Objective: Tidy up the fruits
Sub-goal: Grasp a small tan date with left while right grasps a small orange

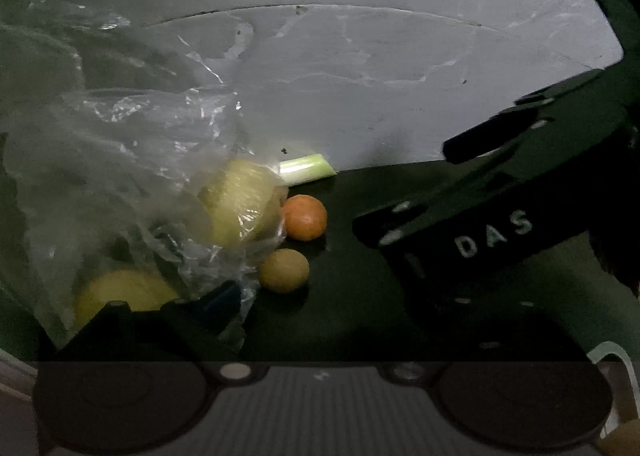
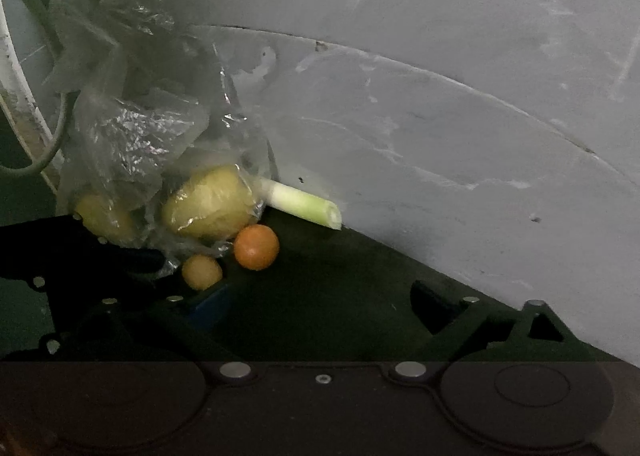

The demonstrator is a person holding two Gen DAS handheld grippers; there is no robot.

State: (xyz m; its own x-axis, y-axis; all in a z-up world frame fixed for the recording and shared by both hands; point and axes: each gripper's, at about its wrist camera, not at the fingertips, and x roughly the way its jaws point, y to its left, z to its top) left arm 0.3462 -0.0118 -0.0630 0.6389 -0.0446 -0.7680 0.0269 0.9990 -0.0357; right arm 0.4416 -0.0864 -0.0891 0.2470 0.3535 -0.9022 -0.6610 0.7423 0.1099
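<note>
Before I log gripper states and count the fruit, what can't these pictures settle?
- Bag contents: crinkled plastic blurs the fruit inside, both views.
- Stalk: its left end is hidden behind the bag.
- Left gripper: dark against the dark surface, whether it pinches the bag is unclear.
- Right gripper: dark, jaw gap unreadable.

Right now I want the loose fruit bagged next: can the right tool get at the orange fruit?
Probably yes: the orange fruit lies bare outside the plastic bag, ahead of the open right tool, nothing between.
</note>
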